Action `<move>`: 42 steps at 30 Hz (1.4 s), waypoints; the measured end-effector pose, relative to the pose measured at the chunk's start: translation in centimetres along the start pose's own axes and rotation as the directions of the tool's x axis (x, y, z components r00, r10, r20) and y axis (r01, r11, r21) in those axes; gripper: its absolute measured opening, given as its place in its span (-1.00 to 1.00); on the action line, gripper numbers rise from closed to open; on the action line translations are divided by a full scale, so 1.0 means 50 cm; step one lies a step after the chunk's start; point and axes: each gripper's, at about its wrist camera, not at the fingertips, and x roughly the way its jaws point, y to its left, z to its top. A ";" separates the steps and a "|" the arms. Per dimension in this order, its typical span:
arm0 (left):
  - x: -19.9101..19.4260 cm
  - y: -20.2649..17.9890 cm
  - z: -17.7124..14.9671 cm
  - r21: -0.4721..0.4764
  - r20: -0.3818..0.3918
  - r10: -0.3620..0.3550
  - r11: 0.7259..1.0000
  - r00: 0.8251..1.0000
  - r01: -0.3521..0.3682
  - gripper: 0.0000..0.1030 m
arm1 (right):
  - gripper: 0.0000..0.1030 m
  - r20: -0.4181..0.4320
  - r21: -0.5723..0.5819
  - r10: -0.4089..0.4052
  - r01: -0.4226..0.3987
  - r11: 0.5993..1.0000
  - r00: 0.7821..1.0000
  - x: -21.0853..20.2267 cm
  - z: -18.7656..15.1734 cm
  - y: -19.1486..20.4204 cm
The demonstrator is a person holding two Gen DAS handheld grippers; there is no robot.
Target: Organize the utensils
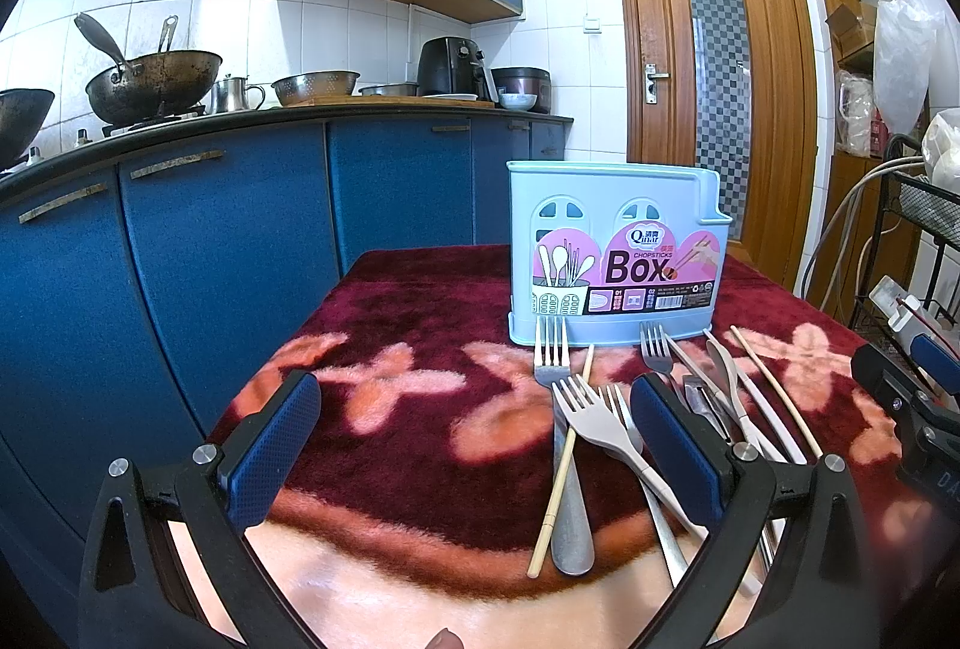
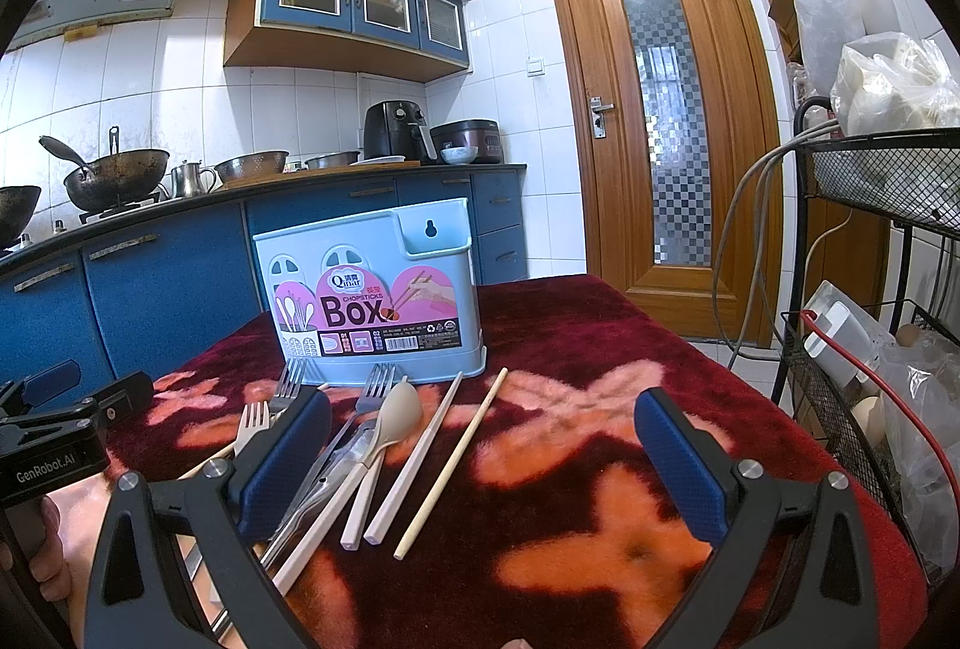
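A light blue chopsticks box [image 1: 612, 253] [image 2: 372, 307] stands upright at the far side of the table. In front of it lie loose utensils: a steel fork [image 1: 552, 349], a beige fork [image 1: 591, 412], a beige spoon [image 2: 399, 409], a wooden chopstick [image 2: 456, 454] and a white chopstick [image 2: 420, 460]. My left gripper [image 1: 474, 439] is open above the cloth, its right finger [image 1: 666, 445] over the pile. My right gripper [image 2: 480, 457] is open too, its left finger [image 2: 288, 454] over the forks. Neither holds anything.
The table wears a dark red fuzzy cloth with pink flowers [image 1: 408, 409]. Blue kitchen cabinets [image 1: 228, 253] with woks on the counter stand left. A wooden door [image 2: 660, 108] is behind. A black wire rack [image 2: 870, 241] with bags and cables stands right.
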 end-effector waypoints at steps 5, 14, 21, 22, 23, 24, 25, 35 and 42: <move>0.000 0.000 0.000 0.001 0.000 0.000 1.000 1.000 0.000 1.00 | 1.00 -0.003 -0.001 0.000 0.000 1.000 1.000 0.005 0.001 -0.001; 0.001 -0.003 0.016 0.007 -0.029 -0.020 1.000 0.999 0.020 1.00 | 1.00 -0.078 0.011 0.001 0.000 1.000 0.997 0.014 0.016 -0.012; 0.044 0.005 0.040 0.064 -0.156 -0.055 0.996 0.986 0.066 1.00 | 1.00 -0.206 -0.012 0.047 -0.050 0.999 0.978 0.043 0.051 -0.016; 0.051 0.007 0.043 0.068 -0.171 -0.057 0.995 0.984 0.070 1.00 | 1.00 -0.233 -0.012 0.052 -0.057 0.998 0.971 0.050 0.057 -0.017; 0.060 0.010 0.046 0.072 -0.189 -0.059 0.995 0.980 0.073 1.00 | 1.00 -0.254 -0.010 0.058 -0.063 0.998 0.965 0.057 0.062 -0.019; 0.068 0.013 0.049 0.075 -0.209 -0.063 0.994 0.976 0.081 1.00 | 1.00 -0.272 -0.008 0.062 -0.066 0.998 0.960 0.063 0.067 -0.021; 0.076 0.016 0.051 0.077 -0.225 -0.068 0.993 0.972 0.087 1.00 | 1.00 -0.294 -0.006 0.064 -0.069 0.998 0.954 0.070 0.070 -0.023; 0.181 0.016 0.061 0.075 -0.398 -0.104 0.987 0.911 0.145 0.99 | 0.72 -0.500 0.041 0.101 -0.093 0.995 0.860 0.169 0.084 -0.042; 0.269 0.004 0.083 0.024 -0.483 -0.153 0.982 0.862 0.188 0.80 | 0.38 -0.623 0.030 0.097 -0.100 0.995 0.776 0.243 0.078 -0.042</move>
